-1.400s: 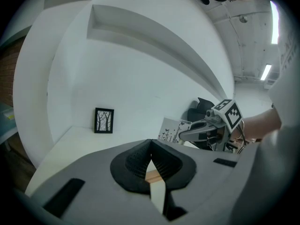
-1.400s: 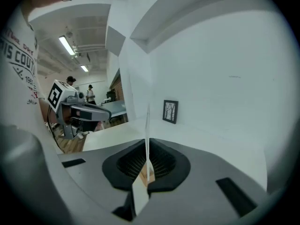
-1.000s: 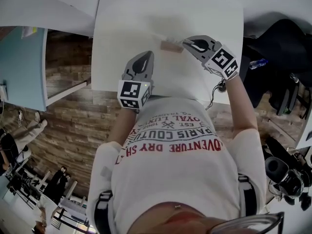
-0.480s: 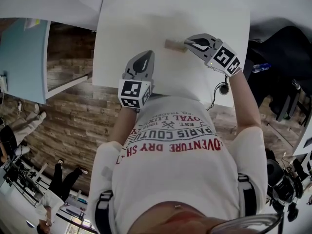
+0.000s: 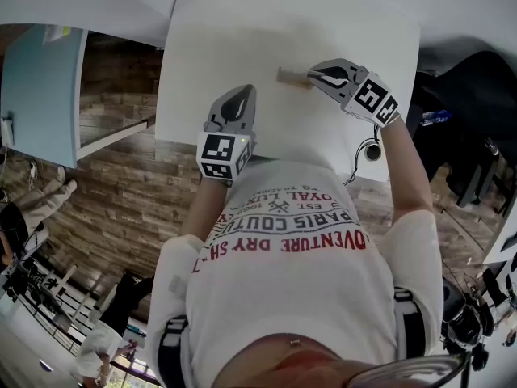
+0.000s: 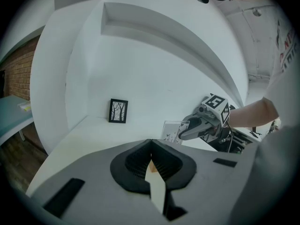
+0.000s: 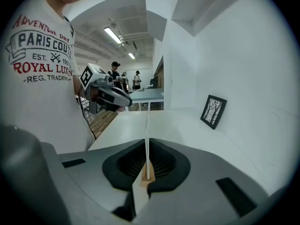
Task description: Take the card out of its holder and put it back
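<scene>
A small wooden holder (image 5: 289, 76) lies on the white table (image 5: 242, 31). My right gripper (image 5: 311, 75) is at its right end, shut on the thin card (image 7: 146, 125), which shows edge-on between the jaws. The card's lower edge meets the wooden holder (image 7: 148, 176); whether it sits in the slot I cannot tell. In the left gripper view the card (image 6: 174, 129) stands upright, pale with a dark print low down, pinched by the right gripper (image 6: 183, 134). My left gripper (image 5: 241, 95) hovers nearer the front edge, left of the holder, its jaws (image 6: 151, 144) together and apart from the card.
A small black-framed picture of trees (image 6: 118, 110) stands against the wall at the table's back. A cable (image 5: 365, 148) hangs off the table's right front edge. A light blue table (image 5: 40, 95) stands to the left over wooden flooring. People stand far off (image 7: 115, 74).
The right gripper has sunk slightly with the card, staying at the holder. The left gripper has kept its place. The head camera's view has shifted a little.
</scene>
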A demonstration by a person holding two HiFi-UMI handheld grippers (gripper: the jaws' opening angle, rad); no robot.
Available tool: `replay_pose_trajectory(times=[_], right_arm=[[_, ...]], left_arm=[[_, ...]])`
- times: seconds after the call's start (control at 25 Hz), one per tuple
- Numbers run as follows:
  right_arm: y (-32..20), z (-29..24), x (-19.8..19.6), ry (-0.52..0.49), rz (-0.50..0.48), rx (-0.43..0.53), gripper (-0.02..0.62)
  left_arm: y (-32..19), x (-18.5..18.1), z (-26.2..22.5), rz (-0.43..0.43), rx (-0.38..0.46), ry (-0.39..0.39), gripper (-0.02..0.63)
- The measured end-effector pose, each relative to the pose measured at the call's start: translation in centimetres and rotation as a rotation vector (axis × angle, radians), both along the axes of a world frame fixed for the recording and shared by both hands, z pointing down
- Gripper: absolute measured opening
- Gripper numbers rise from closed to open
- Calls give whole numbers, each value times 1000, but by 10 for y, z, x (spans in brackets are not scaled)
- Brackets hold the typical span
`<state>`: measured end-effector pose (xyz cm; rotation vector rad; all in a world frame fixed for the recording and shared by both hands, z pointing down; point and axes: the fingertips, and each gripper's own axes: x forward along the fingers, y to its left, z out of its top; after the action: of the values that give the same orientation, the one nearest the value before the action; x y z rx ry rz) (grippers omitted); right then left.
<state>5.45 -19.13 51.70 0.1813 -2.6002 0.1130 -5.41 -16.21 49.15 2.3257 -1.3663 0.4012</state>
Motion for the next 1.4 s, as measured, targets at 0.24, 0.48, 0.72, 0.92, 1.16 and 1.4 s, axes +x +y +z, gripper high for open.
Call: replay_pose_trajectory(times=[0.24,0.48,0.72,0.92,1.16,1.4], right_arm=[[0,12,1,-8,19,-28,34],[0,26,1,-1,7,-63,34],[-3,44,4,-6,-4,-89,35],[-6,48,3,-28,5,-126,35],[-8,48,5,-23,25,-142,35],[-14,47,1,-15,73,-160,40]], left_arm=[[0,2,4,4,-10,-2,25],[0,1,8,4,-26,-14,25],[-2,-4,10,-9,-24,-30,25],[-4,-14,12,-25,-34,-37,25],[-9,-11,9,-20,-25,-35,25],[-18,-9,8,-4,-22,-29,25]])
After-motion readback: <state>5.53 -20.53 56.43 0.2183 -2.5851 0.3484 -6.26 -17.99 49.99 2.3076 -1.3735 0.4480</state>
